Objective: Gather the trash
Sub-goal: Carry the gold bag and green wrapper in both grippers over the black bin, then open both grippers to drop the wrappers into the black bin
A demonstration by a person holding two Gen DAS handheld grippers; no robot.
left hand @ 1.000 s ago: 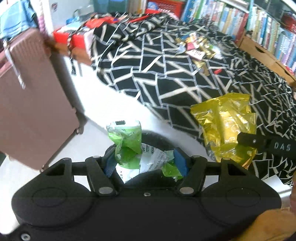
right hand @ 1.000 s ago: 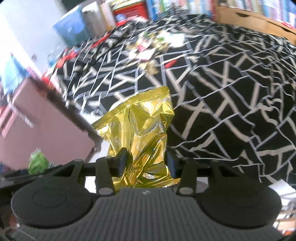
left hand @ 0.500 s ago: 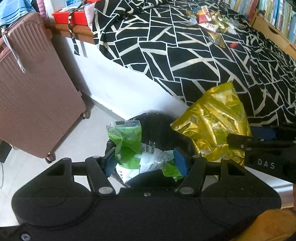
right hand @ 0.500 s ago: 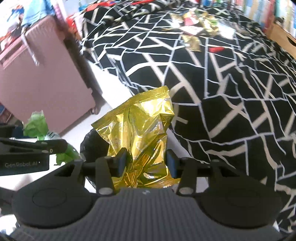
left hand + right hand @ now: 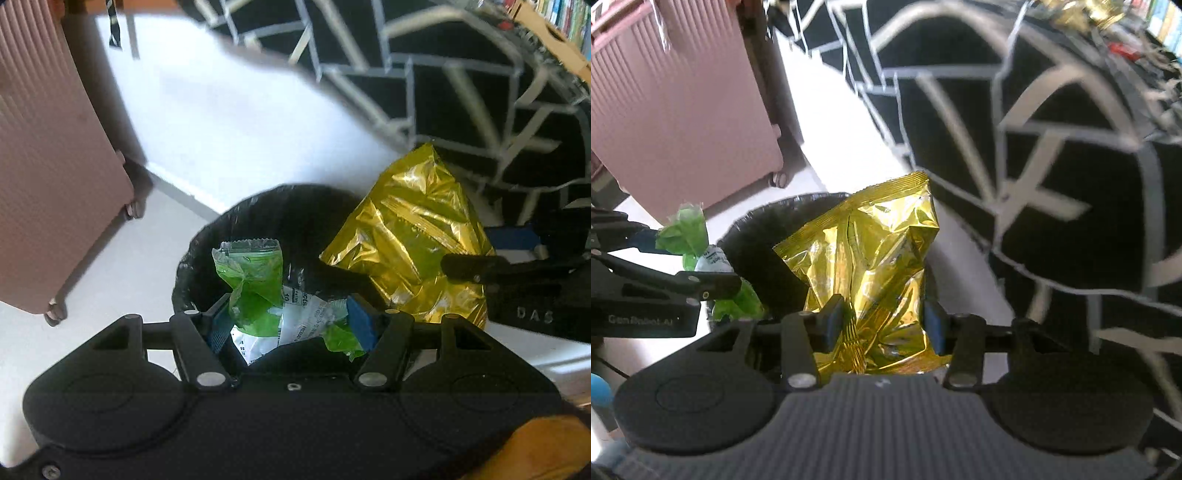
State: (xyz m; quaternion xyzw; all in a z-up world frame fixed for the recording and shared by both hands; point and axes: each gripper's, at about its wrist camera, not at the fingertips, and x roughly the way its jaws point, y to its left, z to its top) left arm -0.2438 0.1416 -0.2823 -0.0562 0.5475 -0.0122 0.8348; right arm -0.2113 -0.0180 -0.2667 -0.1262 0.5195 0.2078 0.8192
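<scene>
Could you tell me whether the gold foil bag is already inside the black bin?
Not yet: the gold foil bag is clamped in the right gripper above the black bin.

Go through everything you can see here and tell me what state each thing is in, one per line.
Left gripper: shut on the green wrapper.
Green wrapper: crumpled, held over the bin.
Right gripper: shut on the gold bag.
Gold bag: crinkled, held above the bin's rim.
Bin: open, lined with a black bag.
Suitcase: closed, standing upright on its wheels.
</scene>
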